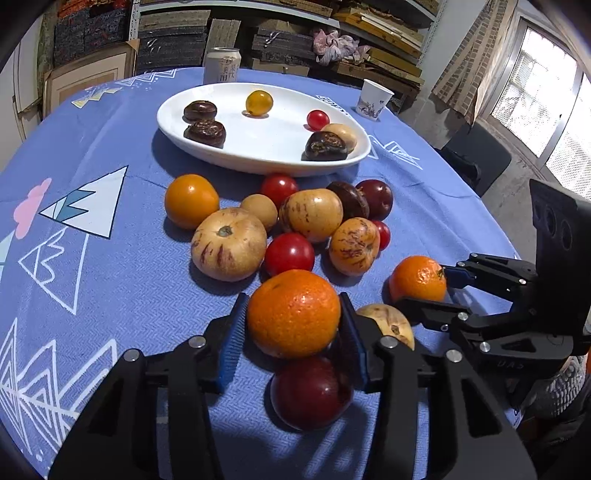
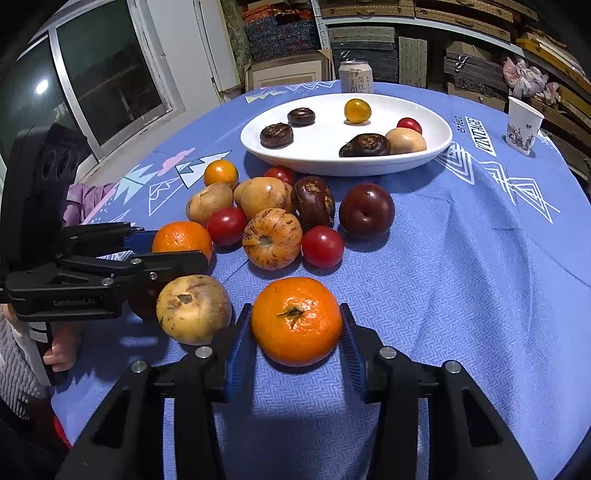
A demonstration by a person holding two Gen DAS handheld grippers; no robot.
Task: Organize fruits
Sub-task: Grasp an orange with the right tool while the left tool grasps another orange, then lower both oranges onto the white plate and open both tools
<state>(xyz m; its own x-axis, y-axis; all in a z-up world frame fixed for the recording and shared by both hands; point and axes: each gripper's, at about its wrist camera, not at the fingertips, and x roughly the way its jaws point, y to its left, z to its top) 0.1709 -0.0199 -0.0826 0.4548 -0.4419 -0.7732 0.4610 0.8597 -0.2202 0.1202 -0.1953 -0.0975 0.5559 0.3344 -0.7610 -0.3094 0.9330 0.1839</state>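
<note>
Blue patterned tablecloth (image 1: 110, 295), white plate (image 1: 258, 155), stacked shelves (image 1: 369, 37)

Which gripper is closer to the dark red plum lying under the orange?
Left. The left gripper holds an orange right above the plum; the right gripper grips another orange farther right.

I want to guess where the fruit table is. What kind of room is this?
Probably a storeroom or workshop with a table set up in it, not a kitchen. Behind the table stand shelves stacked with flat boxes and boards, and picture frames lean against them. A window shows daylight.
</note>
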